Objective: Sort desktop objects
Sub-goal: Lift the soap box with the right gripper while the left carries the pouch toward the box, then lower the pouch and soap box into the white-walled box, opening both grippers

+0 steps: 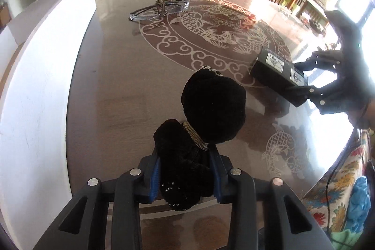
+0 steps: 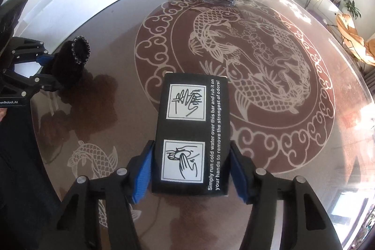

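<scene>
The black velvet pouch (image 1: pixel 206 132) is soft and light; it deforms under pressure, so grasp it at the bunched lower end below its gold cord. The left gripper (image 1: pixel 185 176) is clenched there, blue pads (image 1: pixel 154 177) pressing both sides, near the left of the table (image 1: pixel 117 76). The black box (image 2: pixel 192 132) is stiff, light cardboard with smooth faces; grasp it across the long sides. The right gripper (image 2: pixel 191 176) holds its near end, jaws set about box-wide, over the table's centre-right.
</scene>
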